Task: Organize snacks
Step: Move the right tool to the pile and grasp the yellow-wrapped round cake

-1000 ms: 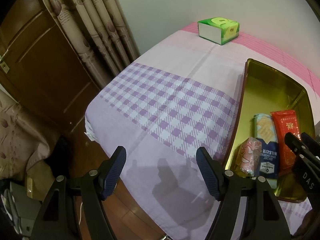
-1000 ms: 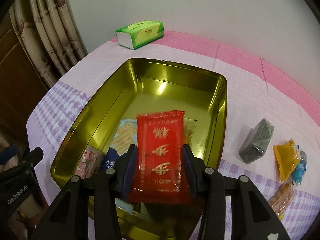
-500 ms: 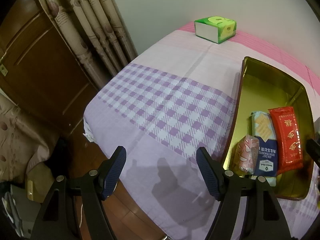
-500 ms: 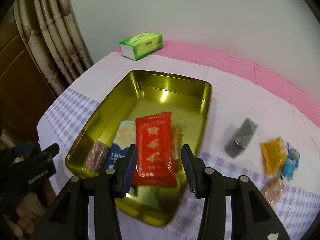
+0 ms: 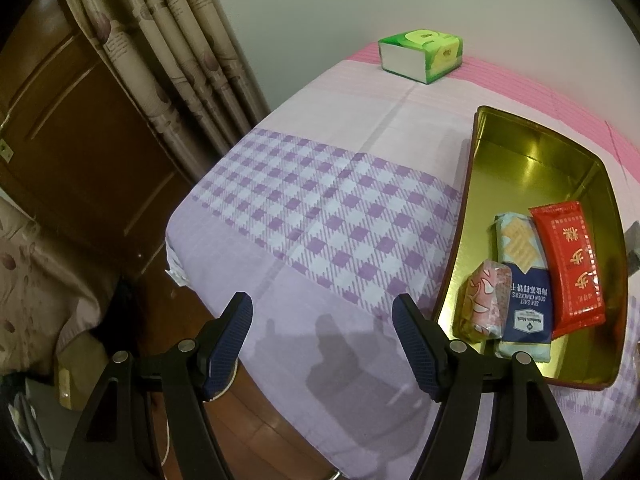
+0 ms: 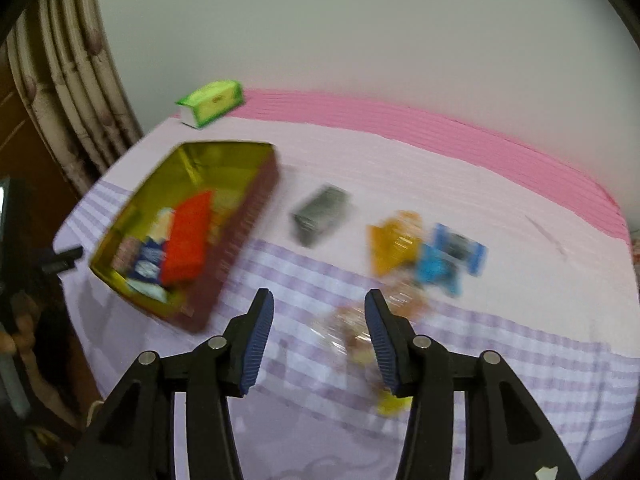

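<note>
Red packet left of hand-held gripper

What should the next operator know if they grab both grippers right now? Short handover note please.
Left gripper: open, empty, over the checked tablecloth beside the gold tin.
Right gripper: empty, jaws opening, above a clear-wrapped snack on the cloth.
Done: red packet, blue cracker pack and pink-wrapped snack lie in the tin.
Left: grey packet, orange packet, blue packets and the clear-wrapped ones remain outside. The right view is blurred.
</note>
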{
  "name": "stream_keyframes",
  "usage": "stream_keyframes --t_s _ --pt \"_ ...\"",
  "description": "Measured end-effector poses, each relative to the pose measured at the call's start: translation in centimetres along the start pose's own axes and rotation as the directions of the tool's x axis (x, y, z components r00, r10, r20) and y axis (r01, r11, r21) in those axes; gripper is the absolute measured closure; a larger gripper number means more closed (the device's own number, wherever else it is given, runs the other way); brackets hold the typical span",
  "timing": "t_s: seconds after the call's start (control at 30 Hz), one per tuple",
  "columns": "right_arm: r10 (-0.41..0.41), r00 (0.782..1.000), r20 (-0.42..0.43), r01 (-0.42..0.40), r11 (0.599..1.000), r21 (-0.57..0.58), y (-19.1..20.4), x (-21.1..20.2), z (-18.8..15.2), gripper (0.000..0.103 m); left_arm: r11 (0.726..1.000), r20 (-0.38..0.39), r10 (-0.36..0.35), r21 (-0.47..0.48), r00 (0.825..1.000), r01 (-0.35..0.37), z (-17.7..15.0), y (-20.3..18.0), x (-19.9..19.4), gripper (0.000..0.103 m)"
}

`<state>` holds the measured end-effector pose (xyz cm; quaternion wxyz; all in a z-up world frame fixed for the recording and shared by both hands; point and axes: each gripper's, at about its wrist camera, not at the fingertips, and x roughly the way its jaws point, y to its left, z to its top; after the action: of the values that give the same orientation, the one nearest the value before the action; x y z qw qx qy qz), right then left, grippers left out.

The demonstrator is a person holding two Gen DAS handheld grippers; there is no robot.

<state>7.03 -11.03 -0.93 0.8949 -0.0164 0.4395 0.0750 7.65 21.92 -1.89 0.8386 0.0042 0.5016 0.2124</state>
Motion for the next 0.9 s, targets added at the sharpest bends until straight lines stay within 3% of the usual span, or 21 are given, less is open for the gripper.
stream_keyframes --t_s 0.23,0.4,0.7,0.9 --pt "-0.043 0.995 -0.093 0.045 0.999 0.016 -4.8 1.3 -3.2 0.057 1.0 0.012 0.013 0.005 1.0 -0.013 -0.1 -0.1 -0.3 0.03" --pt "0.033 0.994 -0.101 -0.035 0.999 -0.019 -5.0 2.4 -4.2 0.057 1.0 0.02 0.016 0.013 1.0 -0.016 -0.3 -0.2 -0.6 0.03" --pt "0.052 0.986 -0.161 -0.069 0.992 -0.103 -4.3 5.7 -4.1 0.057 0.999 0.044 0.036 0.032 0.998 -0.037 -0.2 -0.6 -0.9 0.03" --pt "0.055 0.987 -0.149 -0.067 0.994 -0.081 -4.5 6.1 -4.9 0.072 1.0 0.106 0.003 0.03 0.994 -0.006 -0.2 -0.7 -2.2 0.03"
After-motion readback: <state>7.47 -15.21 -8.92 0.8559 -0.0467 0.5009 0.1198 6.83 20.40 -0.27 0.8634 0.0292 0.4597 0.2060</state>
